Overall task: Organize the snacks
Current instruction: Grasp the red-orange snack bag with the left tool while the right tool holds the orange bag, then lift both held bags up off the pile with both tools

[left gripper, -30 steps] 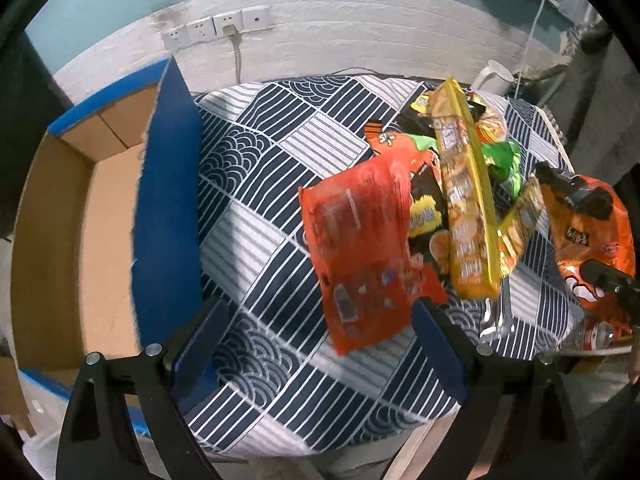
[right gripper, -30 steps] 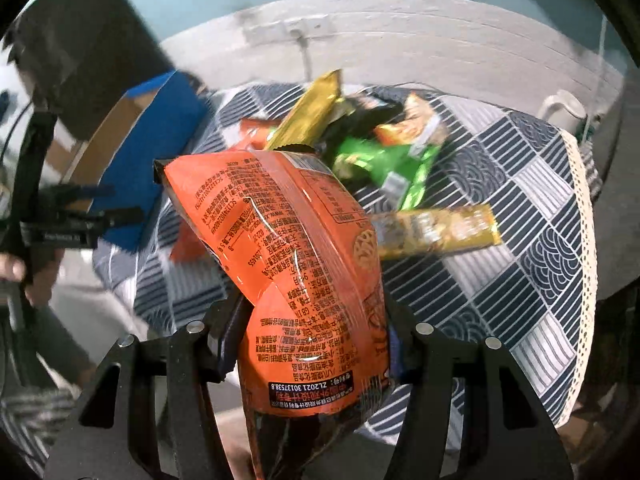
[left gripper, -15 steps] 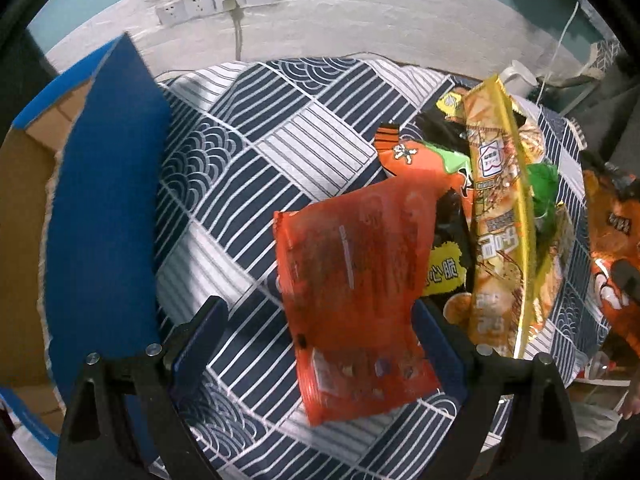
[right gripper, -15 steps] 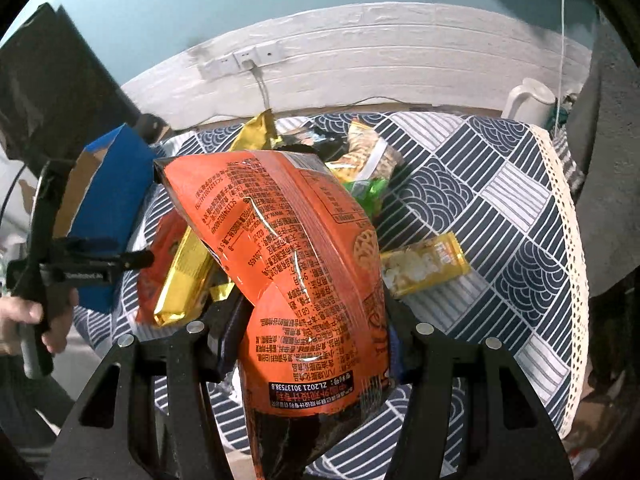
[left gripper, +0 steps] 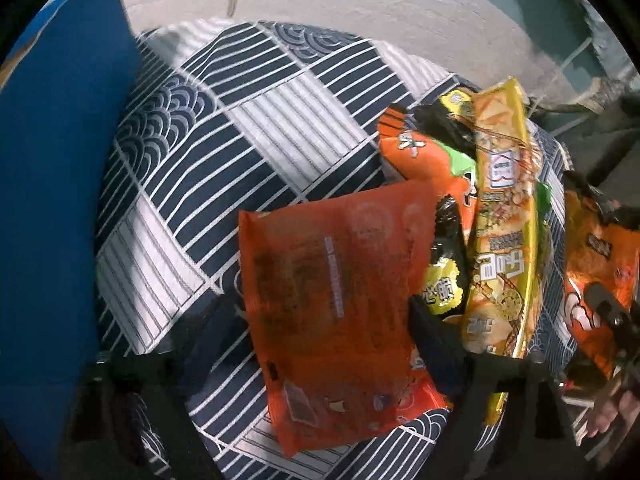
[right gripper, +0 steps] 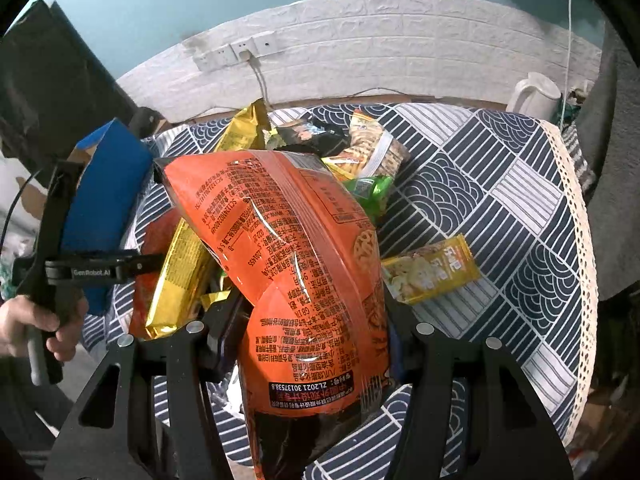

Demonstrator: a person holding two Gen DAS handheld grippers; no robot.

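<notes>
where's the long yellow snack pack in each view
Left wrist: the long yellow snack pack stands on end right of centre, beside the flat orange packet that lies between the open left claw's fingers.
Right wrist: it lies left of centre, partly behind the big orange bag that the right claw holds.
Shared landmark: the blue box flap at left.

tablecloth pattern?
Navy and white patchwork tablecloth: striped blocks and fish-scale wave blocks; clearest in right wrist view.
</notes>
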